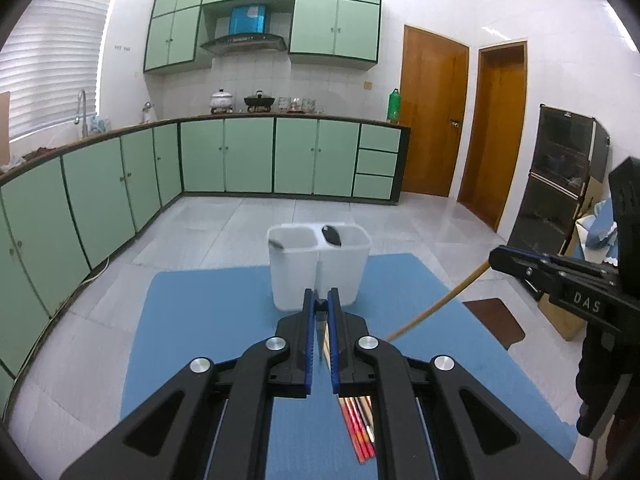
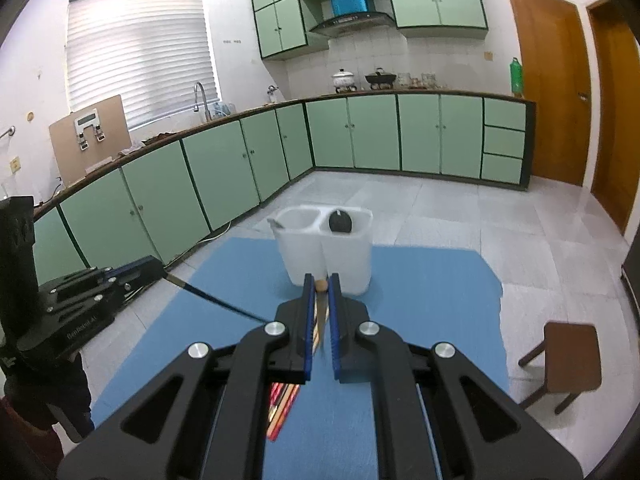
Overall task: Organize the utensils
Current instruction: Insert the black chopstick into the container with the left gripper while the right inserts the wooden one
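Note:
A white two-compartment utensil holder [image 1: 318, 268] [image 2: 326, 256] stands at the far side of the blue mat [image 1: 208, 320] [image 2: 420, 300]. A black spoon head [image 1: 332, 235] [image 2: 340, 223] sticks out of its right compartment, and a small dark utensil tip [image 1: 276, 243] shows in the left one. My left gripper [image 1: 321, 300] is shut on a dark chopstick [image 2: 216, 300] above the mat, just short of the holder. My right gripper [image 2: 321, 284] is shut on a wooden chopstick [image 1: 436, 304]. Several red and orange chopsticks [image 1: 358, 428] [image 2: 282, 408] lie on the mat below both grippers.
Green cabinets and a counter [image 1: 280, 156] run along the far walls. A brown stool [image 2: 568, 360] [image 1: 496, 320] stands right of the mat. A black appliance [image 1: 560, 168] and cardboard boxes [image 1: 588, 216] are at the right.

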`<state>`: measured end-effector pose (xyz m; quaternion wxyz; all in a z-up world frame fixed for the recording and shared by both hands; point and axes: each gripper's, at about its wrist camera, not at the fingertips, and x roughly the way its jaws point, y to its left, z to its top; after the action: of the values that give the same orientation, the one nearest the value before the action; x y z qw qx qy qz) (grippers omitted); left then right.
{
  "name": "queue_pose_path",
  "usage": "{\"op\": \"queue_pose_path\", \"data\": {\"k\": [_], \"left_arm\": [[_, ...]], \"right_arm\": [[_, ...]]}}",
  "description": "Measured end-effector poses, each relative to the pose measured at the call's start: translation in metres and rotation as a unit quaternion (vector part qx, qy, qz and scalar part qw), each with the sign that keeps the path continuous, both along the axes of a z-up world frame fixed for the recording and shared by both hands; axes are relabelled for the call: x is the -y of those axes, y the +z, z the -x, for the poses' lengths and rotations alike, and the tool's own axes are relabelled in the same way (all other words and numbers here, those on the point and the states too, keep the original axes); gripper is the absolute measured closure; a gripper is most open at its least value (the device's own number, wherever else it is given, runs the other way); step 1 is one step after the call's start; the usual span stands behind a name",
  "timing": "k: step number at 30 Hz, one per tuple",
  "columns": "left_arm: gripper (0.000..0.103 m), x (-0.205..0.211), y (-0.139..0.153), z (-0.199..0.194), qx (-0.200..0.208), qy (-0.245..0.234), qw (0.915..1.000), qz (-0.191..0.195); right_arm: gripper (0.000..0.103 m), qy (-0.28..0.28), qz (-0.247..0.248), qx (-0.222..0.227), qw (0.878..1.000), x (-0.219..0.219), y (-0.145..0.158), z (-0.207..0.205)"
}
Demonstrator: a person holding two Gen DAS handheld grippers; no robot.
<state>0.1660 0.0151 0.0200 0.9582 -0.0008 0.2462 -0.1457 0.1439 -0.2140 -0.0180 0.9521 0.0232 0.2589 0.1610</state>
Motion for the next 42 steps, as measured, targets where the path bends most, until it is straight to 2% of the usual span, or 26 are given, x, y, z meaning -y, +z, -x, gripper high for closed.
{"op": "queue_pose_path", "data": {"k": [5, 11, 19, 26, 30, 32, 35, 42], "left_arm": [[0.097, 0.001, 0.005, -0.017, 0.0, -0.006, 1.0, 0.002], [0.097, 0.003, 0.019, -0.03, 0.011, -0.009, 0.9999, 0.003], [0.097, 0.007, 0.07, -0.05, 0.067, -0.018, 0.9975, 0.015], [0.097, 0.021, 0.118, -0.089, 0.12, -0.019, 0.9924, 0.02], [0.097, 0.031, 0.129, -0.116, 0.141, -0.01, 0.9899, 0.012], [0.097, 0.035, 0.125, -0.133, 0.138, -0.006, 0.9903, 0.01], [0.097, 0.039, 0.111, -0.155, 0.125, 0.002, 0.9921, 0.003], [0.097, 0.042, 0.058, -0.191, 0.063, 0.008, 0.998, -0.004]], "right_arm": [[0.097, 0.012, 0.003, -0.003, 1.0, -0.002, 0.017, -0.022], [0.097, 0.021, -0.016, 0.0, 1.0, 0.004, 0.045, -0.043], [0.097, 0.021, -0.015, 0.051, 0.998, 0.005, 0.106, -0.065], [0.097, 0.005, -0.013, 0.08, 0.997, 0.002, 0.141, -0.106], [0.097, -0.007, -0.007, 0.082, 0.997, 0.001, 0.142, -0.137], [0.097, -0.013, -0.004, 0.078, 0.997, 0.0, 0.136, -0.152], [0.097, -0.019, 0.001, 0.063, 0.998, -0.002, 0.12, -0.172], [0.097, -0.025, 0.029, 0.013, 0.999, -0.017, 0.067, -0.204]]}}
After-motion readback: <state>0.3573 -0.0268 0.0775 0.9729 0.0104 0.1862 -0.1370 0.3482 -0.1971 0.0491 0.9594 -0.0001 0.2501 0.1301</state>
